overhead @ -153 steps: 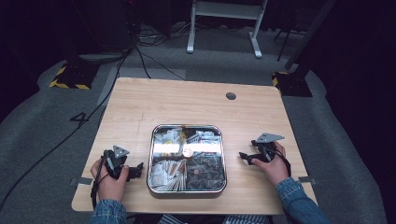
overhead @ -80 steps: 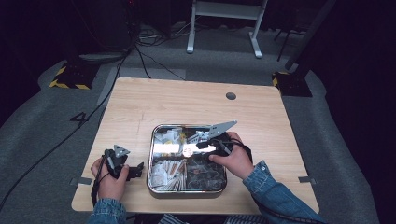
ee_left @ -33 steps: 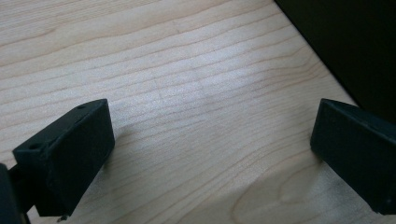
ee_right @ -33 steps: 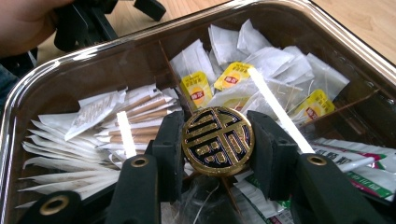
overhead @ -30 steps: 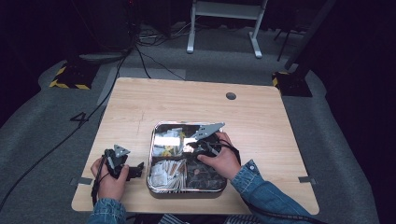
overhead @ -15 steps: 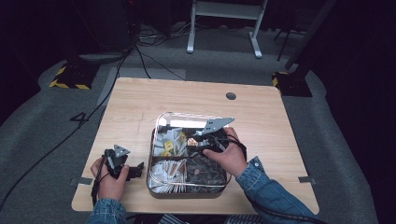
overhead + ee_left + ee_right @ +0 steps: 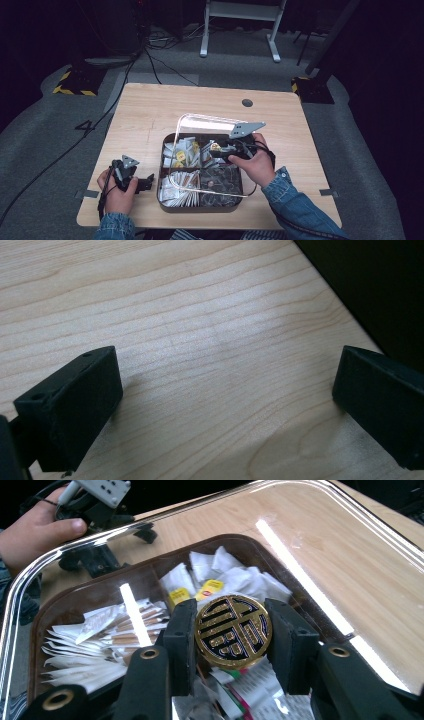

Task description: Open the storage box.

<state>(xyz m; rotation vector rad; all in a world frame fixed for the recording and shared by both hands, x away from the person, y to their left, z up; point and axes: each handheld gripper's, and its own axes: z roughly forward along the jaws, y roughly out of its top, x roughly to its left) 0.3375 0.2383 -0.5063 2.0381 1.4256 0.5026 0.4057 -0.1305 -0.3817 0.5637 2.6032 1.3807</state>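
At the bottom of the right gripper view, the right gripper [image 7: 233, 630] squeezes a round gold knob [image 7: 233, 631] with dark curly signs I cannot read. The knob belongs to a clear lid [image 7: 200, 121], tipped up over the brown box [image 7: 200, 206] in the middle of the high view. Behind it lie white packets [image 7: 87, 640] and yellow tea bags [image 7: 212, 586]. At the lower left of the high view, the left gripper [image 7: 145, 183] rests on the table [image 7: 150, 110], jaws wide apart and empty.

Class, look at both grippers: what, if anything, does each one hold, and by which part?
The right gripper grips the clear lid by its round gold knob, one pad on each side. The left gripper holds nothing; its jaws stand open over the table.
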